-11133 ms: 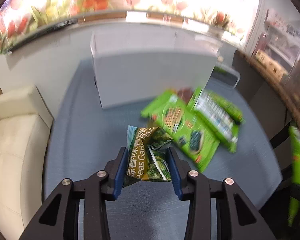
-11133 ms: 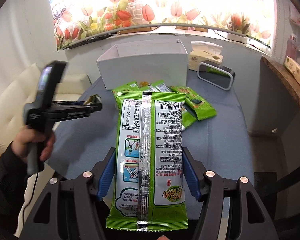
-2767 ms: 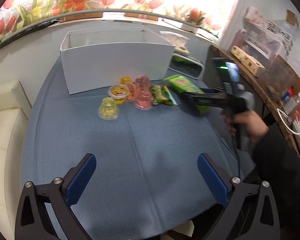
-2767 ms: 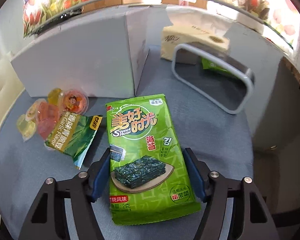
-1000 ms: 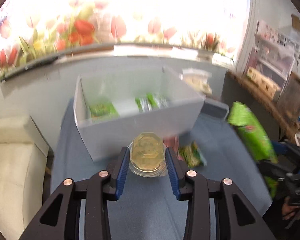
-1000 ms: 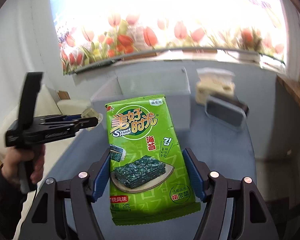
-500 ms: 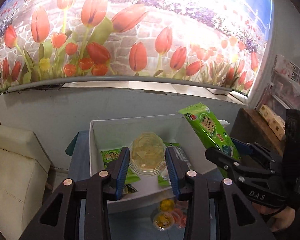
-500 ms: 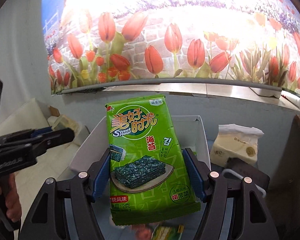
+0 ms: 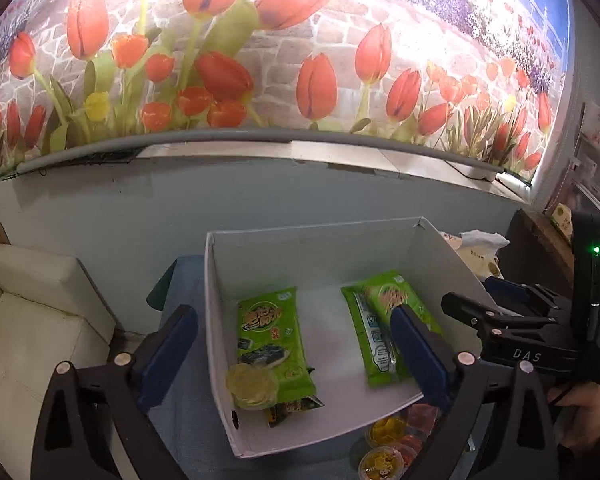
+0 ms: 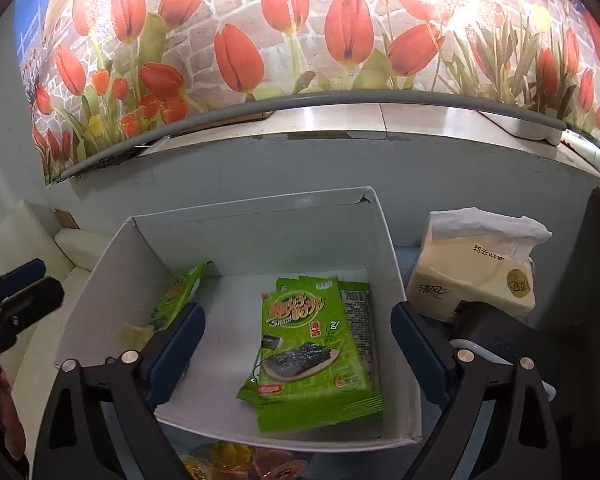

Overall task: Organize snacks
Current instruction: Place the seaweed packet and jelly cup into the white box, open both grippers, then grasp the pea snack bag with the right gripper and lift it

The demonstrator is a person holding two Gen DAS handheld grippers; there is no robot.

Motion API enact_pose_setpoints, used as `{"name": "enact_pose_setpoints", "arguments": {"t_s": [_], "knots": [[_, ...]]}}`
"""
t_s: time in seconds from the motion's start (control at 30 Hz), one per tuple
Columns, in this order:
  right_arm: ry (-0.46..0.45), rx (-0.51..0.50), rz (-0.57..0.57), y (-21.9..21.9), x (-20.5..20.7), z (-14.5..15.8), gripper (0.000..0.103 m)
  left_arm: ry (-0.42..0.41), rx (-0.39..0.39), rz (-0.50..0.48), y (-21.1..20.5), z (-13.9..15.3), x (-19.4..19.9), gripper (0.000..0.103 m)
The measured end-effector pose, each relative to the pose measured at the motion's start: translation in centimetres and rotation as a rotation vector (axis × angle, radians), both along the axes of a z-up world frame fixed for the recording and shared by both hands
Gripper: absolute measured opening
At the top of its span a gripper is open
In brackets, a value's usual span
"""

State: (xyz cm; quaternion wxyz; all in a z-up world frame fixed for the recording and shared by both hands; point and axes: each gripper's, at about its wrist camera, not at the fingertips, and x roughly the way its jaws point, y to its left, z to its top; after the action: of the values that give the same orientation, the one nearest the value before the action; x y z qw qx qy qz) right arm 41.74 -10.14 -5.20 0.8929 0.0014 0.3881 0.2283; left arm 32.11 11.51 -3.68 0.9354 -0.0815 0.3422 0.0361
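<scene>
A white box [image 9: 220,320] stands on the blue table, and both grippers hover over it. My left gripper [image 9: 296,344] is open and empty. Below it a yellow jelly cup [image 9: 252,386] lies on a green seaweed pack [image 9: 272,336] at the box's left end. My right gripper [image 10: 298,348] is open and empty. Below it another green seaweed pack [image 10: 312,356] lies on other green packs at the box's right end [image 10: 396,280]. A long green pack [image 9: 380,328] lies at the right in the left wrist view.
Several jelly cups [image 9: 396,444] sit on the table in front of the box. A tissue pack [image 10: 476,264] stands right of the box. A cream sofa [image 9: 28,320] is at the left. The wall with a tulip mural is behind.
Both grippers have opened. The jelly cup dropped from the left gripper into the box. The seaweed pack dropped from the right gripper onto the packs in the box.
</scene>
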Motion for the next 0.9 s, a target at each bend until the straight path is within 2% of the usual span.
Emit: {"name": "enact_pose_setpoints", "arguments": {"t_s": [0.23,0.4,0.53,0.7,0.9], "knots": [[-0.028,0.051,-0.010,-1.9,-1.8,0.7,0.103,0.008,-0.017,-0.008,0.0,0.2,-1.0,0.100],[-0.077,0.085,0.000,-3.2,-4.6,2.3,0.103,-0.009,0.009,-0.034,-1.4,1.0,-2.8,0.100],[-0.100,0.069,0.008,-4.3,-7.5,2.6,0.103,-0.032,0.044,-0.057,-3.2,1.7,-5.2,0.100],[-0.104,0.002,0.041,-5.4,-11.3,1.4,0.103,-0.031,0.049,-0.096,-5.6,1.7,-8.4,0.100],[-0.071,-0.057,0.051,-6.6,-14.8,-2.2,0.103,-0.027,0.060,-0.126,-8.4,0.7,-13.3,0.103]]}}
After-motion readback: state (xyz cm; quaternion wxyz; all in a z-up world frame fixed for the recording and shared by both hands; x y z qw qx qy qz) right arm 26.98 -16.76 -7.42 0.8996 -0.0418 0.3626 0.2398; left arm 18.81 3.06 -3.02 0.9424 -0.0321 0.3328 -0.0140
